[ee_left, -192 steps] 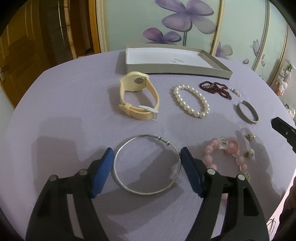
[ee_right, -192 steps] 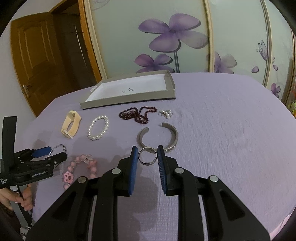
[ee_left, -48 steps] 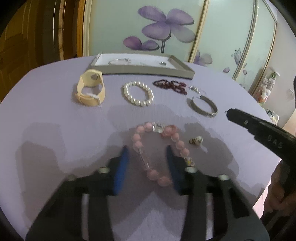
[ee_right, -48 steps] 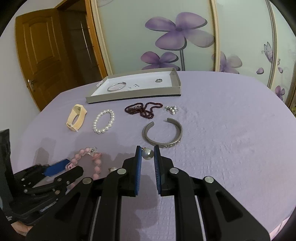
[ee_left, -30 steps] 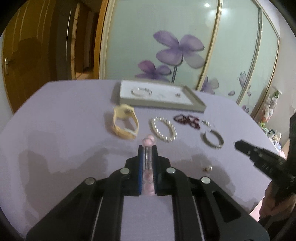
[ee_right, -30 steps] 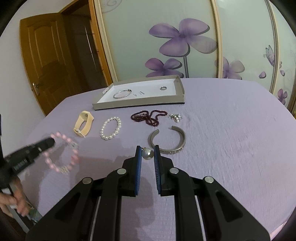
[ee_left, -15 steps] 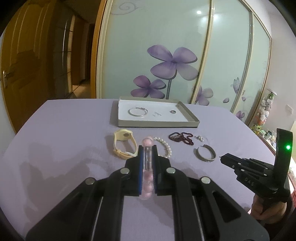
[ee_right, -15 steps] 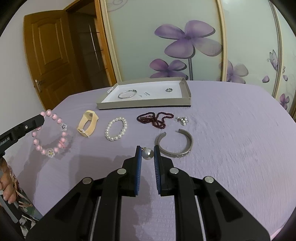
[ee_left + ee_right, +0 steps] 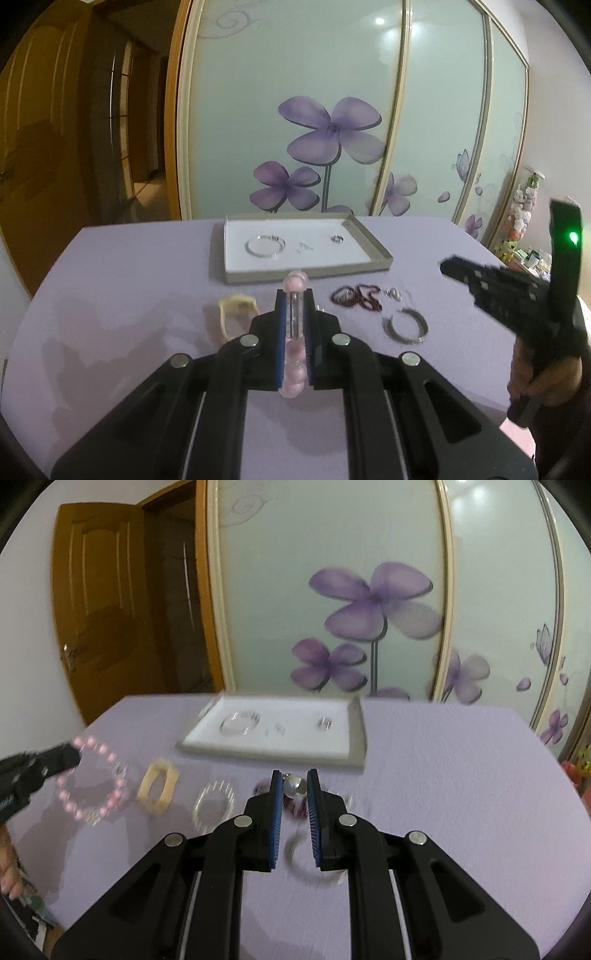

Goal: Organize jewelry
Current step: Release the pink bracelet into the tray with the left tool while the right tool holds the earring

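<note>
Your left gripper is clenched on the pink bead bracelet, which hangs edge-on between the blue pads, one bead poking out above the tips. From the right wrist view the same bracelet dangles as an open loop from that gripper's tip at about nine o'clock, lifted clear of the purple tablecloth.

Your right gripper is grasping a small silver ball earring, pinched right at the fingertips.

The shallow grey tray with its white lining sits at twelve o'clock, beyond both grippers. Inside it lie a thin silver bangle toward the left, a tiny silver piece in the middle, and a silver ring toward the right.

On the cloth, in the left wrist view, a cream watch strap lies at nine o'clock of the fingertips. At three o'clock is a dark red bead strand, with a small pearl cluster just beside it, and an open silver cuff nearer you. The right wrist view, blurred, also shows a white pearl bracelet between the strap and your right fingertips.
</note>
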A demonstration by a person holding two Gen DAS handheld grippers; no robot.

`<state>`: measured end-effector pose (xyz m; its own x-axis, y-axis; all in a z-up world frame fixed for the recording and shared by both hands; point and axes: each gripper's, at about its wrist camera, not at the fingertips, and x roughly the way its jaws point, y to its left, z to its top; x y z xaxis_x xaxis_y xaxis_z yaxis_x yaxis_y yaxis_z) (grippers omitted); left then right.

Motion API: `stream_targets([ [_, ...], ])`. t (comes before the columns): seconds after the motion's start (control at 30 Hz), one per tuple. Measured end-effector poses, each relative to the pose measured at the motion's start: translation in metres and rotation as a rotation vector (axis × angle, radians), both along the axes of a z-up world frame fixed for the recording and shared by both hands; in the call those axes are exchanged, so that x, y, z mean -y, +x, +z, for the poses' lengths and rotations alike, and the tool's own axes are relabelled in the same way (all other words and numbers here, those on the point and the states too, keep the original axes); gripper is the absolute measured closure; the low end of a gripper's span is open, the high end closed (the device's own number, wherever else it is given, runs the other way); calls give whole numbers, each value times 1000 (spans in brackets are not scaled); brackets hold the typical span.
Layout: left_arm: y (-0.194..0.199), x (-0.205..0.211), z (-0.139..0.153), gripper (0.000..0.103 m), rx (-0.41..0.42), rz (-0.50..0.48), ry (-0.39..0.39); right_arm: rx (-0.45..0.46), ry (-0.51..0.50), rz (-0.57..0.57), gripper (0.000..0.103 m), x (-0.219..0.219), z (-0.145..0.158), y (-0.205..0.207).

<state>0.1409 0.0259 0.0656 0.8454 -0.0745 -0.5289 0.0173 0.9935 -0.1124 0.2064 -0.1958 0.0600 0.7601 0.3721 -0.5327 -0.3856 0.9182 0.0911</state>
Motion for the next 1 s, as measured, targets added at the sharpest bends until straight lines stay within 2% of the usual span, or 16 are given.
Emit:
stream_targets([
  [0.1,25,-9,10,94,-10,-7,-26,-24,25,-4,89,-4,6,45],
  [0.2,52,-15,18,94,-5,-4,-13,-53,39,9,89,-13,2,79],
  [0.47,135,-25,27,94,-6,-18,6,-174,14,25,89,-45,-42,171],
  [0.63,175,-26,19,94,-22,-32,13,-221,4,23,89,-54,-62,196],
  [0.9,215,-27,3,94,-38,-26,11,-237,-32,41,87,-53,-68,206],
  [0.93,217,-27,0,94,-43,-23,9,-241,-28,44,78,-53,-68,207],
  [0.97,220,-27,-2,94,-46,-22,7,-242,-21,43,62,-51,-67,207],
  [1.0,223,-28,-4,94,-49,-19,5,-231,-13,43,57,-48,-66,205],
])
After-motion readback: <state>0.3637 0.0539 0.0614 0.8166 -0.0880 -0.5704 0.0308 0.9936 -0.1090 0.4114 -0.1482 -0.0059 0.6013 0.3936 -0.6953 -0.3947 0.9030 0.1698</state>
